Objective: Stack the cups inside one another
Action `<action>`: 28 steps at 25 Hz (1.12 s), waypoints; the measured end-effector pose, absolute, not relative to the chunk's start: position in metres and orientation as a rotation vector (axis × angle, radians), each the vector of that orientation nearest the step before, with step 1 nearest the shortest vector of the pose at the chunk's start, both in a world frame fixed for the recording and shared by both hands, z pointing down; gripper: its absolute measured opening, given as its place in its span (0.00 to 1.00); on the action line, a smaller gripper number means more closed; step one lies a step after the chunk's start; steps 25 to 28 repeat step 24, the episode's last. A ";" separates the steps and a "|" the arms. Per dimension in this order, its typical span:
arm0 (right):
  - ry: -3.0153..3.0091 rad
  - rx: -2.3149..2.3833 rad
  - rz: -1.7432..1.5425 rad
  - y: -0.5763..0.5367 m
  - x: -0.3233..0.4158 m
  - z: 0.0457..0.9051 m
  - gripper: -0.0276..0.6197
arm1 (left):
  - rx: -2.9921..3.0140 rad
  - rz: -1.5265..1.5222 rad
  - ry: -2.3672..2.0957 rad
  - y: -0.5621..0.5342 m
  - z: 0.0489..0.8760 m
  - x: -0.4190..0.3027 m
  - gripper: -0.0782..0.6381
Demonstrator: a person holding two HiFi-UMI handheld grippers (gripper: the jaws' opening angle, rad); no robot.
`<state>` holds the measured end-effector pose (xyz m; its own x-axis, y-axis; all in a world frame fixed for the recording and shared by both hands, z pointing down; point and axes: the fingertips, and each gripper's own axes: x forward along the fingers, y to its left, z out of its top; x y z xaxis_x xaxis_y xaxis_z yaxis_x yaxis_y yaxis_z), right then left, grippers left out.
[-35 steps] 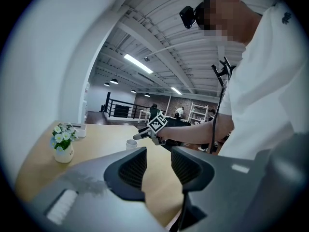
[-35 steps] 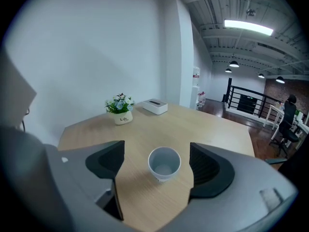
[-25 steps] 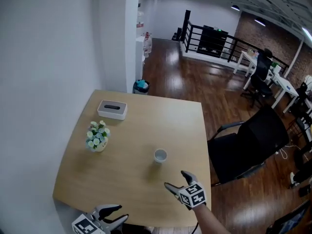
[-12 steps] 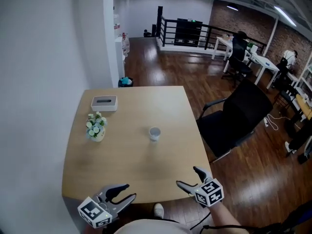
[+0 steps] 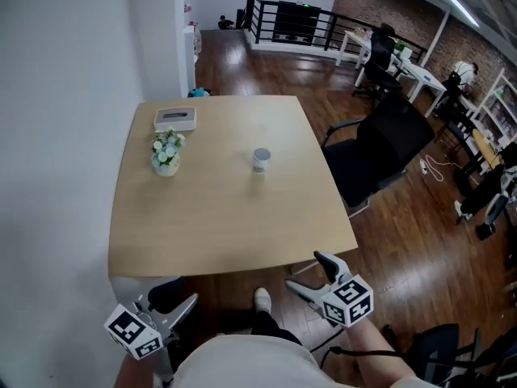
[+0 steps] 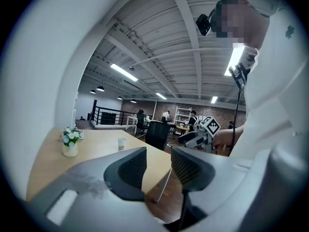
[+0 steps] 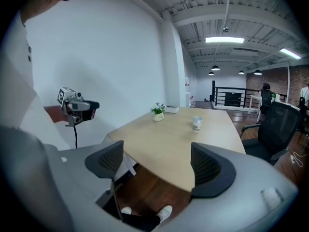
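With the left tool and right tool both released and empty off the table's near edge, a hasty long reach could topple the far cup.

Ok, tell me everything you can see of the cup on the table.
The cup is small and whitish, paper by its look, with faint print on its side. It stands upright, mouth up, alone on the wooden table, to the right of the flower pot in the head view. Only the tabletop touches it. Whether it is one cup or several nested cannot be told.
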<state>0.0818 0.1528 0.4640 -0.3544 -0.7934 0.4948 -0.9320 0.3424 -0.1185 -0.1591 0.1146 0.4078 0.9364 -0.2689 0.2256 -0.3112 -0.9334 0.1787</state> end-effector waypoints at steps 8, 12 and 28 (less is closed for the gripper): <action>-2.229 1.497 0.573 0.214 0.014 0.472 0.71 | 2.873 0.303 -0.353 0.165 0.428 -0.198 0.34; -2.228 1.482 0.540 0.224 -0.002 0.466 0.71 | 2.875 0.295 -0.335 0.180 0.426 -0.208 0.34; -2.246 1.486 0.499 0.240 -0.020 0.453 0.71 | 2.896 0.270 -0.349 0.195 0.417 -0.222 0.34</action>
